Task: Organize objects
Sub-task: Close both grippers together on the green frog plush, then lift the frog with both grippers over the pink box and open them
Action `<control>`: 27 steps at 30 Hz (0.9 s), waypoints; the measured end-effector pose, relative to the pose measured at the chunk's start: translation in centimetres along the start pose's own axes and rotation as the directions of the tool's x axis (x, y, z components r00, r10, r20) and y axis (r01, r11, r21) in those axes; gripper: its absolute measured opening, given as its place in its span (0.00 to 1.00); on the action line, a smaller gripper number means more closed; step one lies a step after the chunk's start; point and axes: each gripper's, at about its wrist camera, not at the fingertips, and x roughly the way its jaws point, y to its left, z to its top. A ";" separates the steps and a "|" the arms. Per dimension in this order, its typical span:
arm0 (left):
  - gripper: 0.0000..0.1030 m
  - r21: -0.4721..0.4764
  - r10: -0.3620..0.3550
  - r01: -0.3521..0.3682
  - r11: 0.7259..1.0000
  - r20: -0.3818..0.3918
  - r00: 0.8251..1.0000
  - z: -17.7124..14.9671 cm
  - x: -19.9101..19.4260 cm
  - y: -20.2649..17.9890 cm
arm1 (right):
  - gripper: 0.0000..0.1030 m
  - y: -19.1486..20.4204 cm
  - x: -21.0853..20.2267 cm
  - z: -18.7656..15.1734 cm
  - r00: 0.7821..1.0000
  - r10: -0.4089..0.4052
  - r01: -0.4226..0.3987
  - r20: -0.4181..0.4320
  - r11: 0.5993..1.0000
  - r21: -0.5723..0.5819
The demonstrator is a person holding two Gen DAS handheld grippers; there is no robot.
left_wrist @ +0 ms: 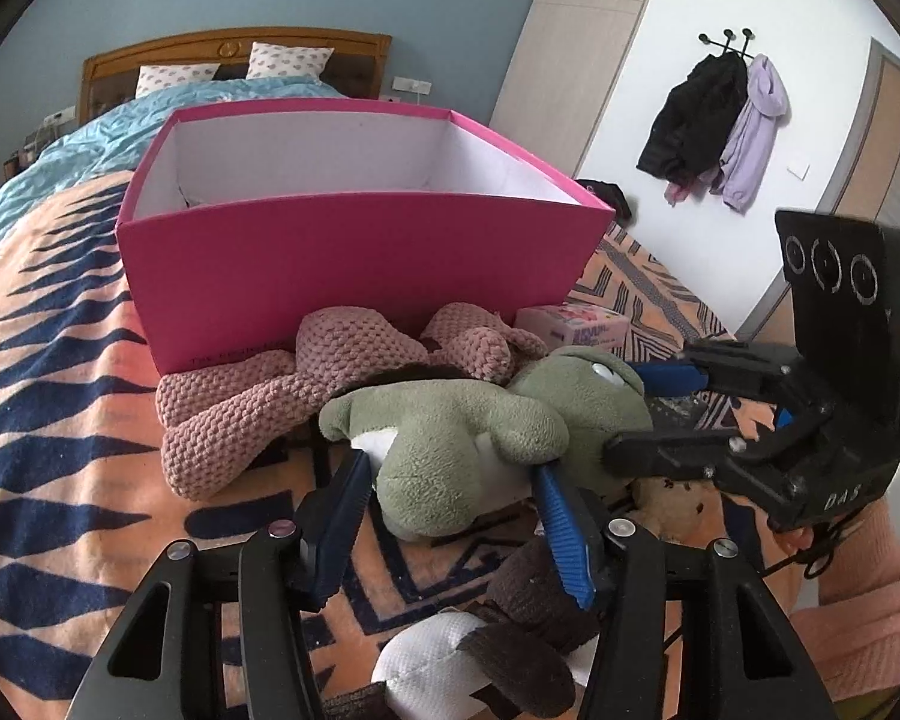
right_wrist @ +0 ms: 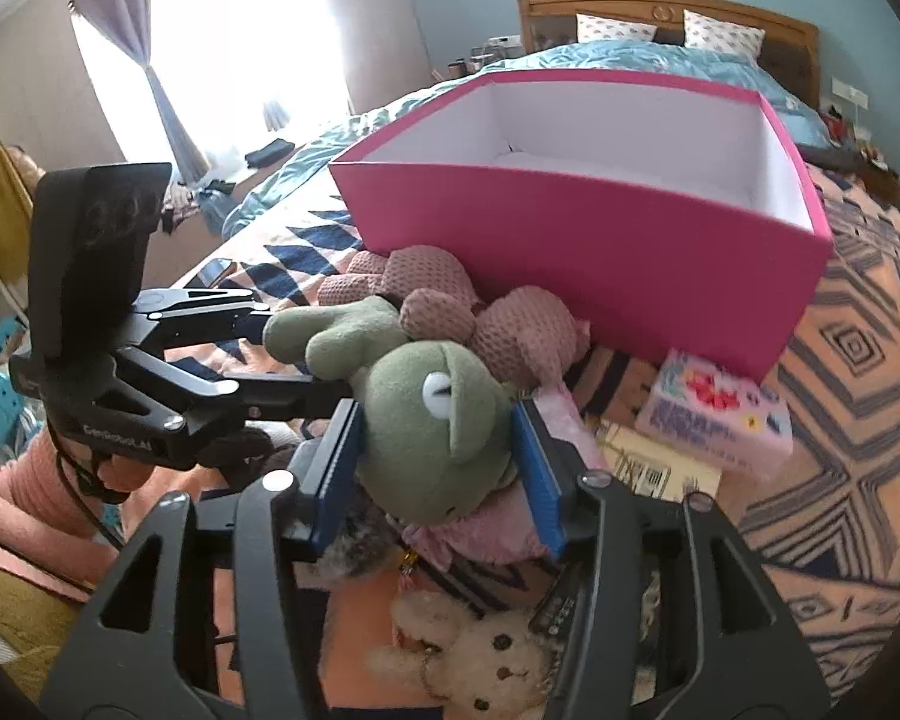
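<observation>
Barely started tbh: both left tongs (left_wrist: 450, 498) and right tongs (right_wrist: 435, 450) squeeze the green plush frog (right_wrist: 432, 420) on the bed, and the pink cardboard box (left_wrist: 354, 264) behind looks empty.

Pink box (left_wrist: 354, 264) open-topped and unobstructed above, knitted pink plush (left_wrist: 258, 408) heaped against its near wall

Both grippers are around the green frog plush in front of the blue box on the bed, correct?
One error: the box is pink, not blue, as both wrist views show. The rest stands: the right gripper brackets the green frog plush's head, the left gripper its body.
</observation>
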 end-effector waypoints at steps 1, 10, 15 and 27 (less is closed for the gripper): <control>0.54 0.001 -0.001 0.001 1.000 -0.001 1.000 0.1 0.0 -0.1 | 0.54 0.1 0.0 -0.2 1.000 -0.002 0.002 0.001 1.000 0.001; 0.54 0.020 0.014 -0.015 1.000 0.024 1.000 -0.1 -1.9 -1.0 | 0.50 2.1 -1.2 0.1 0.999 -0.035 0.037 0.030 0.998 -0.052; 0.54 0.031 0.027 -0.030 0.999 0.092 0.995 0.8 -4.6 -1.2 | 0.50 2.8 -2.6 1.2 0.998 0.001 0.005 0.069 0.996 -0.084; 0.54 0.062 0.126 -0.141 0.988 0.206 0.970 7.7 -7.4 -0.5 | 0.50 3.4 -4.5 8.5 0.977 0.055 -0.016 0.208 0.983 -0.185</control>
